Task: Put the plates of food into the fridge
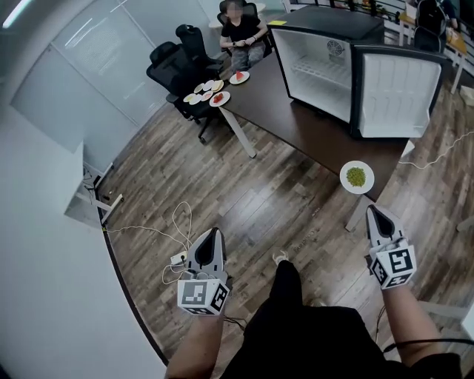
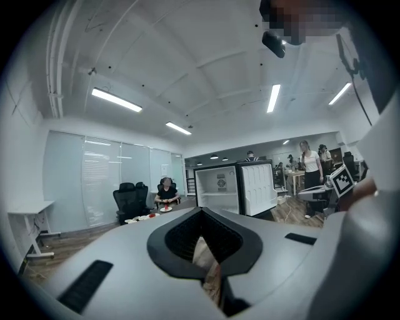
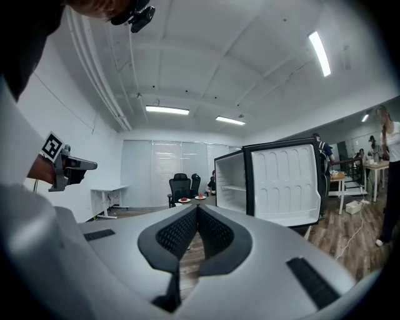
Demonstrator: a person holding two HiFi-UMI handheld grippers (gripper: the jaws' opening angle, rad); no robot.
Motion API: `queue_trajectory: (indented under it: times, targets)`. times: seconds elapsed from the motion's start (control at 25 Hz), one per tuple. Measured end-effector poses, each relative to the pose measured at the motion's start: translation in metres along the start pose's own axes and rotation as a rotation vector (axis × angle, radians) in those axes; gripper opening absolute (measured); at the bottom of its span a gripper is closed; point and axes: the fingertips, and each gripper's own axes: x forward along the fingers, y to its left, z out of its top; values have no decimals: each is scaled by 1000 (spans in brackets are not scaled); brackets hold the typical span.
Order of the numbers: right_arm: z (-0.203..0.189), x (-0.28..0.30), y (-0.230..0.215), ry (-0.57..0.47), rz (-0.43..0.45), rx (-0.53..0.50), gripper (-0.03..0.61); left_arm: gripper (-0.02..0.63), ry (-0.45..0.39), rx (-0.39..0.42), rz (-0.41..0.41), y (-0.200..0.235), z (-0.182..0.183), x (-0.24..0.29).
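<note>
— While both grippers hang over bare floor, what's the clearance, left to right?
— White wall [image 1: 37, 281] curves along the left edge, with loose white cables [image 1: 178, 222] on the floor beside it. Left gripper [image 1: 214, 234] sits just right of those, jaws pressed together, nothing in them. Wood-plank floor [image 1: 259, 200] lies clear between the two grippers and up to the worktop [image 1: 296, 126].
— Worktop edges?
— Dark brown slab on white angled legs [image 1: 238, 132], running diagonally, long near edge facing the clear floor. Far left end: a cluster of small round white plates [image 1: 209, 92] with food, some of it red. Black office chairs [image 1: 174, 59] stand behind, and a person [image 1: 242, 31] is seated at that end. Further right: black fridge [image 1: 333, 22], boxy, white inside with a shelf. Its door [image 1: 400, 95] is swung wide, ribbed white liner facing the camera.
— Nearest plate vs gripper?
— Round white plate of green food [image 1: 357, 178] sits on the worktop's near right corner, near the door's lower edge. Right gripper [image 1: 372, 212] is just below it in the head view, tip pointing toward it, not touching, over the floor. Its jaws are closed flat against each other, empty; pads are black and ribbed.
</note>
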Motion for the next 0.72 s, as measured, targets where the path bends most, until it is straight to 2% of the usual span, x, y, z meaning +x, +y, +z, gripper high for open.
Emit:
queue_trajectory:
  times: [0.24,0.4,0.6,0.72]
  targets:
    - [-10,27,-21,-5,-89,6,5,6,-61,31,-123,10,18,90]
    - [-6,59,-32,10,-160,28,5,6,-88,-11,-160,28,23,145]
    - [-9,105,-29,56,-187,6,5,6,-49,-22,-276,33,21,209]
    - [-19,134,-28,82,-231,18,5,6,-32,-22,-328,45,17,247]
